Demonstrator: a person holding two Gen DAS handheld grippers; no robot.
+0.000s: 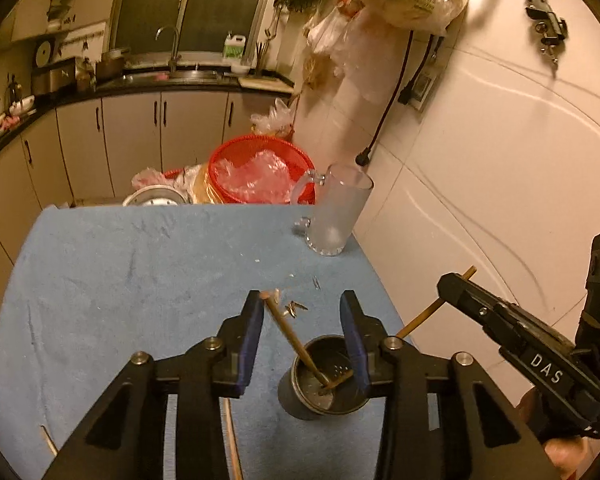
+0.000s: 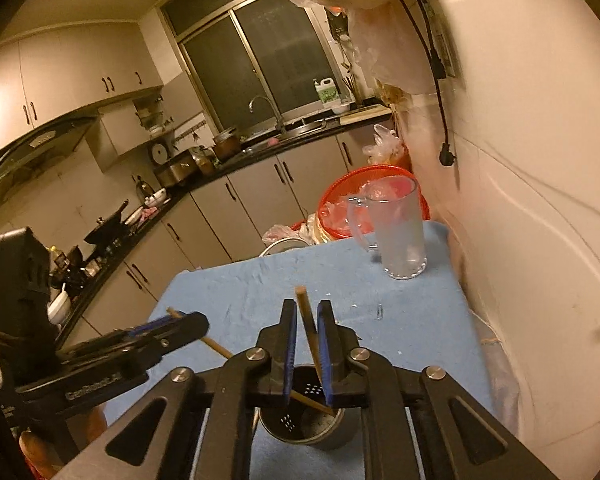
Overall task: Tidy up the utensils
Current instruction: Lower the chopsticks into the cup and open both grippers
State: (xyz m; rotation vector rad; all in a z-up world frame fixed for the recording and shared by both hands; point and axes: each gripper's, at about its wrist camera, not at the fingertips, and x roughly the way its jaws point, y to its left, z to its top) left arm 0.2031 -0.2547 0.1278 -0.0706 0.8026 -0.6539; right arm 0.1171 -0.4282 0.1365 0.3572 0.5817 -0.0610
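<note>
kitchen cabinets and a dark window fill the upper half of both views; lower down, a blue cloth (image 1: 120, 272) covers the table where we work. near the bottom centre of the left wrist view stands a dark perforated utensil cup (image 1: 324, 380), and we see two wooden chopsticks with their lower ends inside it. our left gripper (image 1: 304, 340) stands spread, its blue pads clear of the first chopstick (image 1: 288, 332), which leans free against the cup's rim toward the upper left. our right gripper (image 2: 306, 344) is nearly pressed together, pinching the second chopstick (image 2: 310, 328) between its pads, the stick's top poking up past the fingertips at centre frame; in the left wrist view that same gripper enters from the lower right. a frosted glass mug (image 1: 336, 212) waits upright at the cloth's far right corner, and a red basket (image 1: 256, 172) sits beyond the table's edge.

we judge the chopsticks light, stiff and thin, apt to pivot or slip in a flat-padded pinch; the middle of the shaft looks the steadiest place to hold. the cup seems light enough to tip if a stick levers on its rim. the mug is the fragile piece.
</note>
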